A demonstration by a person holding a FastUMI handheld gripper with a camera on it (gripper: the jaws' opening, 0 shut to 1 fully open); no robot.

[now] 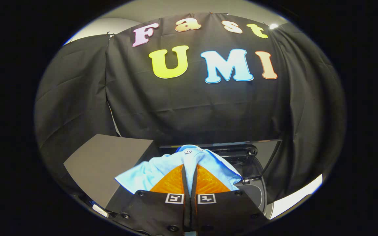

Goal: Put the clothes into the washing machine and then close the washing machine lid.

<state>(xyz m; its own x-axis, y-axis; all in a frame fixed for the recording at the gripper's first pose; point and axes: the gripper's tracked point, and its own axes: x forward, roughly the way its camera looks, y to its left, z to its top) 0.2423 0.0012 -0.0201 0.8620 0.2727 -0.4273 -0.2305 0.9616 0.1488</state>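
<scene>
- Right now the claw [189, 178] has its two fingers [172, 183] drawn close together, clamped on a light-blue cotton shirt [162, 167] with small round buttons along its placket.
- The shirt's buttoned strip is pinched in the narrow gap between the fingers, and the rest of the cloth drapes over both of them, spreading out to either side.
- Just beyond the fingers and below the hanging shirt stands the dark washing machine [258, 193], its rounded opening showing to the right of the cloth.
- The machine's dark glossy lid [261, 154] is raised, tilted up behind the opening.
- To the left of the shirt lies a flat grey panel [107, 164].
- Behind everything hangs the booth's black cloth wall [192, 108], creased in long folds.
</scene>
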